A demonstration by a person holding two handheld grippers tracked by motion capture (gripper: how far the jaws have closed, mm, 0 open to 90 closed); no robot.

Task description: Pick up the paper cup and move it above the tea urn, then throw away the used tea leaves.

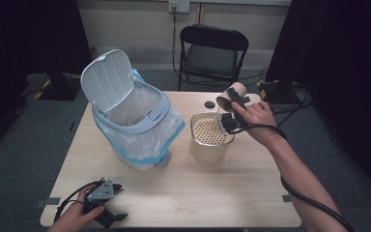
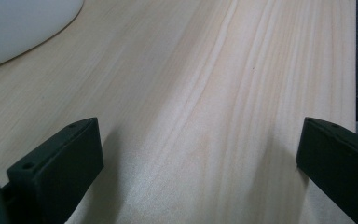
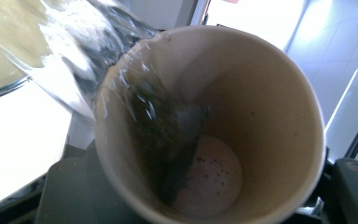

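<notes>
1. Left gripper (image 1: 107, 203) is idling at the near-left table (image 1: 188, 193) edge, hand wrapped round it. Jaws are spread wide with bare wood between them in the left gripper view; pinching nothing.
2. Mid-table left: I'm seeing the bin (image 1: 134, 126) sitting with its lid (image 1: 107, 79) flipped up and a clear liner (image 1: 147, 140) draped over the sides. White curve in the left gripper view's top-left corner is probably its base; can't confirm.
3. Mid-table right: the beige pot (image 1: 209, 145) is standing upright with a perforated strainer insert (image 1: 208, 131) in its mouth.
4. Right gripper (image 1: 233, 110) is holding a paper cup (image 1: 230, 95) tilted mouth-down over the pot. Jaws are pinching the cup at both sides; right gripper view shows the cup (image 3: 223, 130) sitting between the two black jaws.
5. Liquid is pouring: a clear stream (image 3: 88, 60) is leaving the rim, dark dregs (image 3: 168, 135) are sliding down the inner wall, specks are sticking to the cup floor.
6. Progress, my read: cup is nearly drained, floor mostly bare. Left to do, I'm guessing: finishing the pour, shaking the dregs onto the strainer, then likely dropping the cup in the open bin.
7. Far side: small dark round object (image 1: 209, 104) is lying on the table behind the pot, possibly a cap. Folding chair (image 1: 212, 50) beyond.
</notes>
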